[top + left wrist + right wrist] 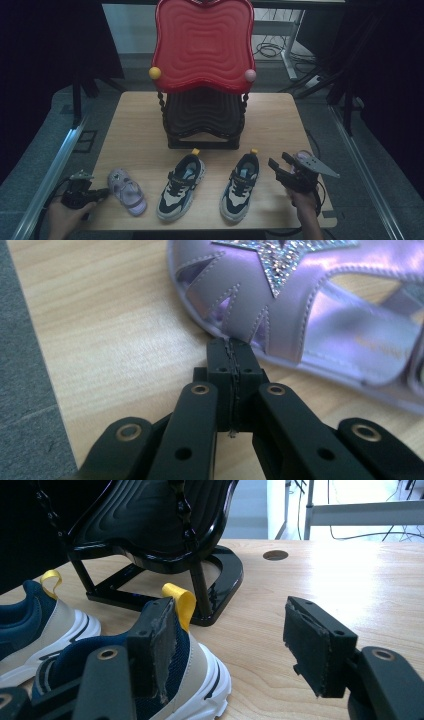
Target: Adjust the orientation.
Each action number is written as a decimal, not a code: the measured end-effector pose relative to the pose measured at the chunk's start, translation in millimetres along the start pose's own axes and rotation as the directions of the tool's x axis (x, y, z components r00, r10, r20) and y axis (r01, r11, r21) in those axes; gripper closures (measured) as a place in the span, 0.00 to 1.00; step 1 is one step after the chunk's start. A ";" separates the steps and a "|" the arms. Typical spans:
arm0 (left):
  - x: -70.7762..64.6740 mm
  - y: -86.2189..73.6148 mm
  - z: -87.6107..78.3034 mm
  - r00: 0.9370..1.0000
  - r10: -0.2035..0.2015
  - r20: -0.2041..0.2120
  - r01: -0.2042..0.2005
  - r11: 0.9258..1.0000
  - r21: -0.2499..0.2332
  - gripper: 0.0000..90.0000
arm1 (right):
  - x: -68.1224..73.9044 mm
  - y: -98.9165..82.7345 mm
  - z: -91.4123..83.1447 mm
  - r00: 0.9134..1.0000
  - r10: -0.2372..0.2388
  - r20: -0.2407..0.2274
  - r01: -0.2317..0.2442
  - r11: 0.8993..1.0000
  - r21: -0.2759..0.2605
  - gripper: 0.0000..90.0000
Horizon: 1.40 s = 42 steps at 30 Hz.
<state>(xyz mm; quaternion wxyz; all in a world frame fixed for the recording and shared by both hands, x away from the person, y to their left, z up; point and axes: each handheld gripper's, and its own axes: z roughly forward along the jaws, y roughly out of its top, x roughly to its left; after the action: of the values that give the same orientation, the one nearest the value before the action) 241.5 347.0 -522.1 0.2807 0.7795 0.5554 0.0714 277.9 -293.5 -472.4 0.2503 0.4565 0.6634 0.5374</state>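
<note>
Purple sandal point(300, 315) | left gripper point(232, 352) jaws closed, tips touching | right gripper point(225, 645) jaws apart

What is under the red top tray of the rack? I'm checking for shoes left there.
Under the red tray sits a black lower tray; its visible front part holds no shoes. Its rear is hidden by the red tray.

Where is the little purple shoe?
In the high view, the purple shoe lies at the table's front left, between the left hand-held gripper and the left sneaker.
</note>
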 end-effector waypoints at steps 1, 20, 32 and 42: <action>0.6 1.4 0.8 1.000 -0.001 -0.001 0.001 1.000 -0.001 0.99 | 0.1 -0.2 0.2 1.000 -0.003 0.000 0.003 1.000 0.001 0.42; 20.2 2.9 -12.1 0.998 -0.061 -0.015 0.060 0.997 -0.047 0.99 | 1.2 2.0 -1.7 1.000 -0.003 0.005 0.003 1.000 -0.003 0.42; 8.9 27.7 6.1 0.999 -0.034 0.006 0.034 0.999 -0.025 1.00 | 3.4 4.9 -5.2 1.000 0.011 0.006 -0.011 0.999 -0.032 0.42; 6.8 43.9 13.8 1.000 -0.014 0.013 0.014 1.000 -0.001 1.00 | 1.9 5.6 -6.2 1.000 0.026 0.009 -0.026 0.999 -0.032 0.42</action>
<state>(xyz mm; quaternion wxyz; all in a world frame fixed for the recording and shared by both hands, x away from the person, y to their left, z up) 286.1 338.3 -512.2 0.2852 0.7760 0.5588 0.0648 273.8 -294.8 -464.9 0.2536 0.4634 0.6475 0.5493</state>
